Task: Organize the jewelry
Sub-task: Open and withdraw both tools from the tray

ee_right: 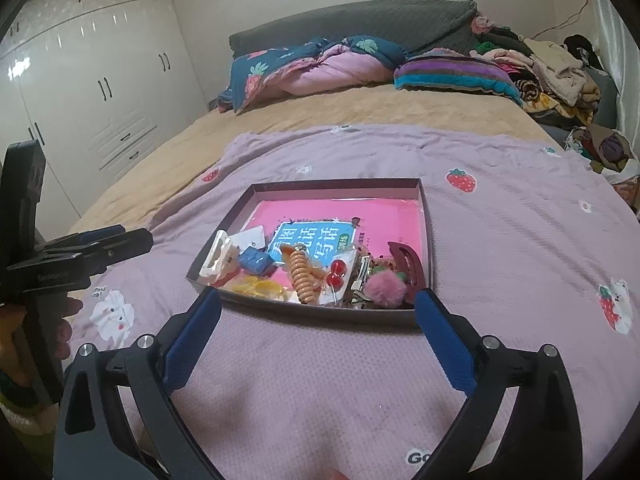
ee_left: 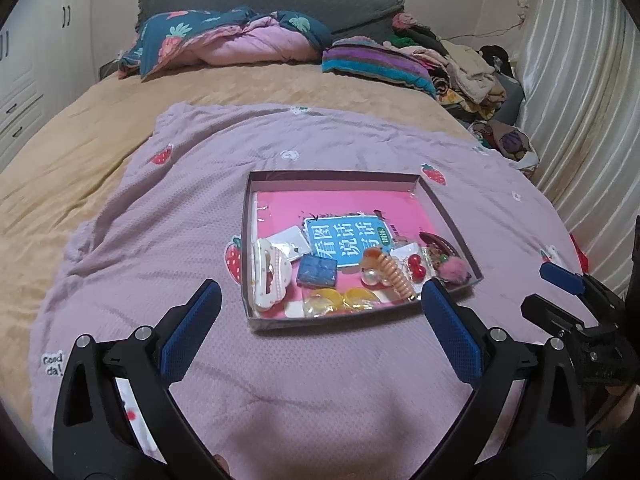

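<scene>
1. Lilac quilt [ee_left: 280,360] with strawberry patches spread over a tan bedspread [ee_left: 80,152].
2. Dark grey headboard cushion [ee_right: 360,16] against the far wall.
3. Bundled navy-and-pink duvet [ee_left: 228,44] below the cushion.
4. Striped purple-teal pillow [ee_right: 452,72] just beside the duvet.
5. Heaped clothes [ee_left: 460,68] along the far right edge.
6. White wardrobe [ee_right: 92,92], glossy doors, dark handles.
7. Pale curtain [ee_left: 580,100] at right.

Black two-finger grippers [ee_left: 320,292], blue textured pads [ee_left: 188,332], silver screws.
</scene>
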Demonstrator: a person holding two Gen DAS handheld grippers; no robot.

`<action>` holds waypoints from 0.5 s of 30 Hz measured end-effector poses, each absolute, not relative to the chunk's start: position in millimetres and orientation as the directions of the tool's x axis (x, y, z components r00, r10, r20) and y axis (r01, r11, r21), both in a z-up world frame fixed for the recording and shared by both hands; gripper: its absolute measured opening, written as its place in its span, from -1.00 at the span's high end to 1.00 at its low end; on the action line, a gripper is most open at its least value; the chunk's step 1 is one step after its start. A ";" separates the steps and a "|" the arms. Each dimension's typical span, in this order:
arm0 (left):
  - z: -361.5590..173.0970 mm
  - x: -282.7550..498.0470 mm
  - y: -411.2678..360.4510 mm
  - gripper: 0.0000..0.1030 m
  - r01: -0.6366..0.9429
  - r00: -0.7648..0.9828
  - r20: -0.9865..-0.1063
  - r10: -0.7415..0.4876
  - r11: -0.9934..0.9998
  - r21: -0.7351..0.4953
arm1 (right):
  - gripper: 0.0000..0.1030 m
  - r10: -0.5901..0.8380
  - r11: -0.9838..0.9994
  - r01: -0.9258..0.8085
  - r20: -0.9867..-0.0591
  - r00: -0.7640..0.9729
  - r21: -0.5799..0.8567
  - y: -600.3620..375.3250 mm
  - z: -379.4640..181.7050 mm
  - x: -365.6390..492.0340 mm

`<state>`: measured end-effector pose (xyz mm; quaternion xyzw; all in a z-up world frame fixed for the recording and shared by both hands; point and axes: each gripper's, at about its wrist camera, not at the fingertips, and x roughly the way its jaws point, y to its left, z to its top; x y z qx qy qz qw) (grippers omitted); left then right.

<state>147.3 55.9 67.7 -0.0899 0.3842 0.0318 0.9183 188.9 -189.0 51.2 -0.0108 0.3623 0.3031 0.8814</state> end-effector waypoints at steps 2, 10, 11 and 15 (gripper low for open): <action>67.9 141.4 53.4 -0.82 -0.127 0.706 -0.708 -0.010 0.982 -0.140 | -0.89 0.526 0.816 -0.543 -0.643 0.557 0.198 -191.0 51.8 184.5; 57.1 117.8 43.0 -0.82 -0.126 0.706 -0.708 -0.008 0.983 -0.137 | -0.89 0.517 0.819 -0.543 -0.648 0.559 0.185 -197.4 46.8 164.2; 54.6 114.2 42.1 -0.82 -0.129 0.706 -0.709 -0.004 0.983 -0.134 | -0.89 0.517 0.819 -0.544 -0.648 0.559 0.184 -197.9 46.0 162.4; 46.5 103.7 40.1 -0.82 -0.134 0.705 -0.710 0.001 0.982 -0.133 | -0.90 0.515 0.820 -0.541 -0.650 0.559 0.185 -201.7 40.4 152.2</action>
